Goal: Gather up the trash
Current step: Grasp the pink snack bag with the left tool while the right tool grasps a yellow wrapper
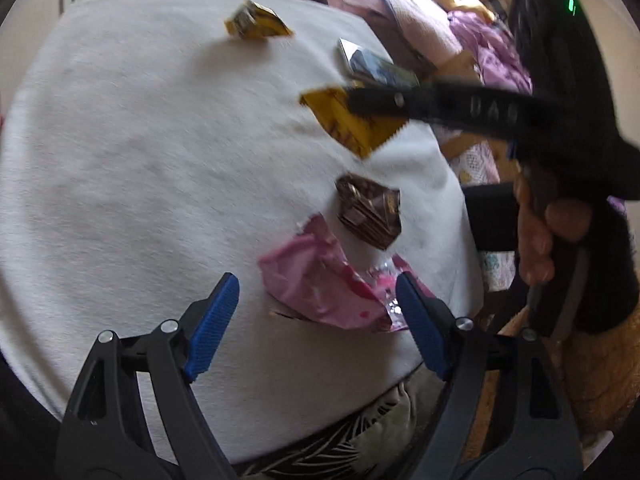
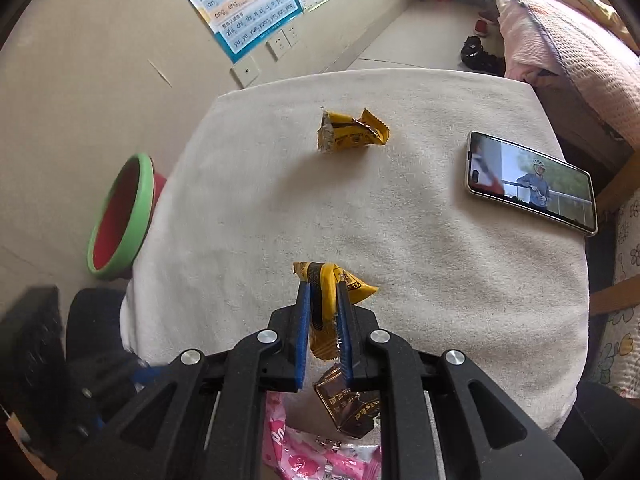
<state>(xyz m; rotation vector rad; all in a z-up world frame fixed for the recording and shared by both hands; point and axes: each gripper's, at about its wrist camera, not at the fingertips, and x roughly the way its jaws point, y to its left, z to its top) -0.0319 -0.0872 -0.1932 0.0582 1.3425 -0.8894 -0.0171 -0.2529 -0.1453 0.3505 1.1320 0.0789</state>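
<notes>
- Yellow wrappers: two, one far [image 2: 352, 132] and one near [image 2: 332, 304].
- Brown wrapper [image 2: 348, 408]: one.
- Pink wrapper [image 1: 320, 284]: one.
- Phone [image 2: 532, 182]: one.
- Green-rimmed bin [image 2: 120, 220]: one.
- Wall posters [image 2: 248, 4]: at least two.
- Wall sockets [image 2: 282, 42]: two, plus one plate below.
- Hand-held grippers: two, left [image 1: 316, 300] and right [image 2: 324, 320].

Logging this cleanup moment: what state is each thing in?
Right tongs: shut on yellow wrapper.
Left tongs: open, over pink wrapper.
Far yellow wrapper: crumpled, lying loose.
Brown wrapper: crumpled, lying loose.
Phone: screen on, face up.
Bin: open.
</notes>
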